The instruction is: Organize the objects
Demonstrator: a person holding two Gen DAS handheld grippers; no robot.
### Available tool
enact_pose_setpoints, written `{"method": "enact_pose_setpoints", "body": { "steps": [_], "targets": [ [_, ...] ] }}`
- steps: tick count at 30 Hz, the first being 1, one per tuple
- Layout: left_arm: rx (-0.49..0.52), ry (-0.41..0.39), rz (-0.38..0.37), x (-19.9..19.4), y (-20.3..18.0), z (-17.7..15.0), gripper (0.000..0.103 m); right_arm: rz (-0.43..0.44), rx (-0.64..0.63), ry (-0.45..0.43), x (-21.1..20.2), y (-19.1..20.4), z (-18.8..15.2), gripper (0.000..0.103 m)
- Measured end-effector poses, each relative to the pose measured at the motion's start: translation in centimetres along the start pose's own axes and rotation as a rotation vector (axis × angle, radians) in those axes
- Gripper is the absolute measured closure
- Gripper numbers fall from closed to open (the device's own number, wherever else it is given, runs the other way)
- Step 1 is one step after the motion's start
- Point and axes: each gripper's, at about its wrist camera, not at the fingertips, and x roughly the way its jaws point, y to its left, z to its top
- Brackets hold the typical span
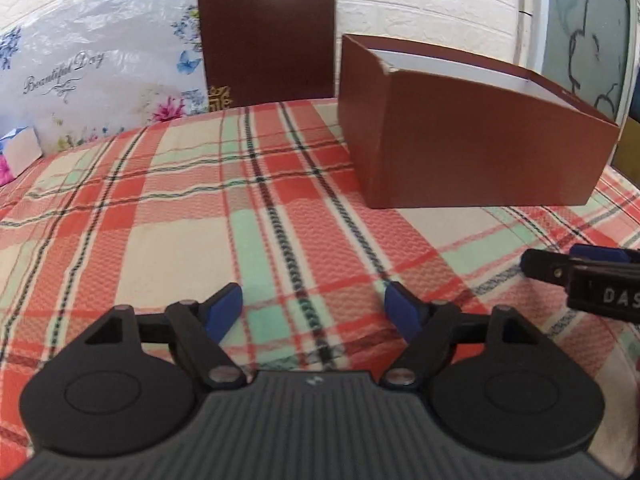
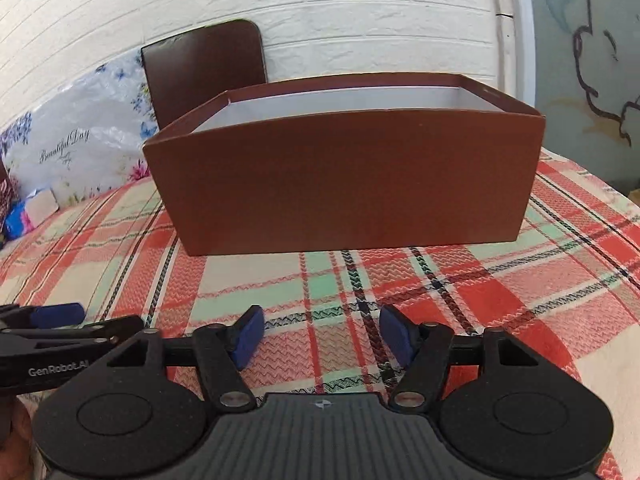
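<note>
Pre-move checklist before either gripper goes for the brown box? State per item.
1. Left gripper open, holding nothing: ok.
2. Right gripper open, holding nothing: ok.
3. Brown box upright on the plaid cloth, top open: ok.
4. Box contents: cannot tell, only the white inner walls show.
5. Cloth between right gripper and box free of obstacles: ok.
6. Objects to organize in view: not ok, none on the cloth; only the brown lid leaning at the wall.

One open brown box (image 2: 344, 184) sits on one plaid cloth (image 2: 480, 300). One brown lid (image 1: 266, 32) and one floral plastic bag (image 1: 100, 80) stand behind. Two grippers are in view, the left gripper (image 1: 314, 312) and the right gripper (image 2: 320, 334).
</note>
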Motion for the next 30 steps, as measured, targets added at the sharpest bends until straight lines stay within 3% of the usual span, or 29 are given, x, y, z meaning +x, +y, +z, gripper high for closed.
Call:
{"method": "enact_pose_setpoints", "body": {
  "steps": [6,13,17,24,30],
  "targets": [
    [-0.006,-0.024,-0.006,0.4,0.5,-0.1,0.020,-0.094,-0.038,0.022,-1.2,1.4,-1.0,0.035],
    [-0.021,-0.041,-0.027,-0.5,0.9,-0.8,0.017,-0.144,-0.097,0.005,-3.0,3.7,-3.1,0.026],
    [-0.042,-0.047,-0.052,-0.5,1.2,-0.9,0.016,-0.131,-0.085,0.000,-2.5,3.3,-2.9,0.020],
    [-0.058,-0.049,-0.104,-0.5,1.8,-0.9,0.010,-0.135,-0.085,-0.001,-2.2,3.2,-2.7,0.018],
    [-0.008,-0.032,-0.129,-0.1,1.2,-0.8,0.007,-0.143,-0.083,-0.006,-2.1,3.4,-2.9,0.018]
  ]
}}
